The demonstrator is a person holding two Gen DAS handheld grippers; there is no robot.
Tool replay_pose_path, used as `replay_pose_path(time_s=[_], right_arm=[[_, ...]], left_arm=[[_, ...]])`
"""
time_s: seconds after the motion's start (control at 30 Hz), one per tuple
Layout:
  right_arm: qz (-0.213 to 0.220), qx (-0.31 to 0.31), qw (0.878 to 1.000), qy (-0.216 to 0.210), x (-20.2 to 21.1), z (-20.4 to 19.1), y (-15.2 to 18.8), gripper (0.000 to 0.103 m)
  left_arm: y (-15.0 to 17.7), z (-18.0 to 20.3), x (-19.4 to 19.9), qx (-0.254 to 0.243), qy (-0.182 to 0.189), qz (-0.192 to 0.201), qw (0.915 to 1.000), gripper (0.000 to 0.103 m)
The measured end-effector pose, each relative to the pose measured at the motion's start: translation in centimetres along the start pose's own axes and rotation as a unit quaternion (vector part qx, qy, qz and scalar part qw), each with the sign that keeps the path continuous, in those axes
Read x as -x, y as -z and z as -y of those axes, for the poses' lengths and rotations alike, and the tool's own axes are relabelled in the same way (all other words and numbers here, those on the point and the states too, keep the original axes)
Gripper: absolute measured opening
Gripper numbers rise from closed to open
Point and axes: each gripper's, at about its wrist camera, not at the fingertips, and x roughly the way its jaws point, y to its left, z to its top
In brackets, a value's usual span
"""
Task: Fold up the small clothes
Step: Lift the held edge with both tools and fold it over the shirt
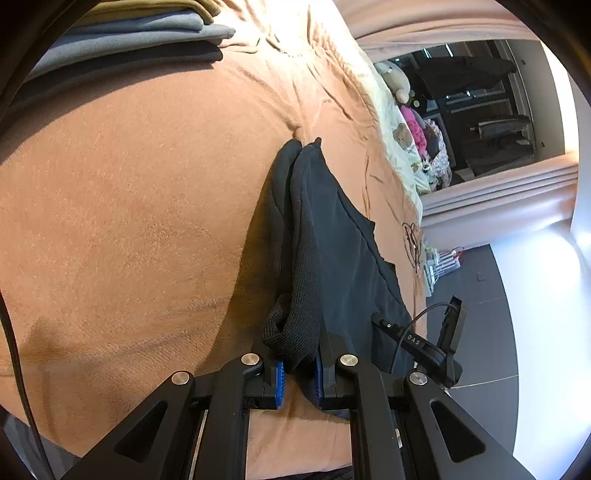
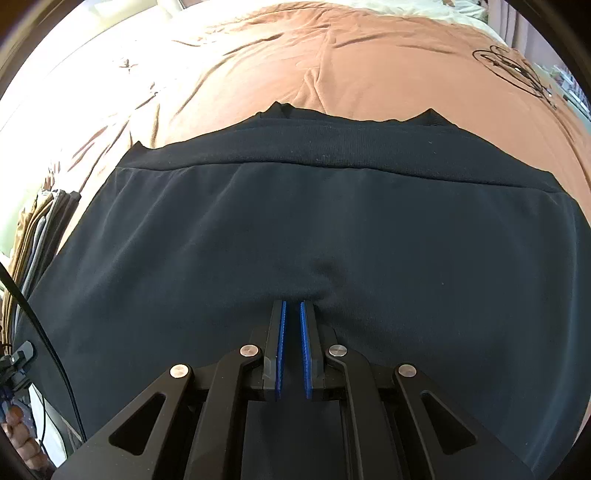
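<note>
While my left gripper (image 1: 298, 373) clamped the dark garment's (image 1: 332, 251) ribbed edge, my right gripper (image 2: 292, 306), nearly closed, pinched its middle; only the left view showed the folded stack (image 1: 147, 29).

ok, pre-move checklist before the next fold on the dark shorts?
1. Left tongs clamped on the ribbed waistband edge: ok.
2. Right tongs shut, tips pressed into the dark shorts: ok; fabric pinched or only pressed: cannot tell.
3. Shorts lying flat on the orange blanket: ok, slight pucker at the right tips.
4. Folded stack clear of the shorts: ok.
5. Cable clear of the fabric: cannot tell.
</note>
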Motion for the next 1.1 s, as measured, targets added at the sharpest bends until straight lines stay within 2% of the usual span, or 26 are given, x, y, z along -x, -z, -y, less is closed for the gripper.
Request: replay_pose_path(time_s=[0.17, 0.47, 0.63, 0.9, 1.0, 1.1], right_arm=[[-0.004, 0.005, 1.000, -0.017, 0.5, -0.3, 1.8, 0.004], [-0.001, -0.010, 0.997, -0.073, 2.1, -0.7, 8.0, 0.004], [0.007, -0.017, 0.996, -0.087, 2.3, -1.2, 10.7, 0.004], [0.026, -0.040, 0.993, -0.110, 3.4, 0.3, 12.4, 0.004], [0.026, -0.041, 0.991, -0.121, 3.3, 0.9, 12.6, 0.004], [0.036, -0.048, 0.990, -0.130, 4.9, 2.2, 13.1, 0.004]], left_arm=[[-0.4, 1.4, 0.4, -0.015, 0.012, 0.001, 0.9998, 0.012], [-1.4, 7.3, 0.7, -0.081, 0.025, -0.001, 0.9964, 0.012], [-1.6, 10.3, 0.4, -0.108, 0.026, -0.001, 0.9938, 0.012], [-1.1, 15.2, -1.1, -0.151, 0.039, -0.012, 0.9877, 0.011], [-0.5, 17.8, -1.9, -0.175, 0.047, -0.021, 0.9833, 0.011], [0.0, 20.2, -2.7, -0.195, 0.057, -0.031, 0.9786, 0.011]])
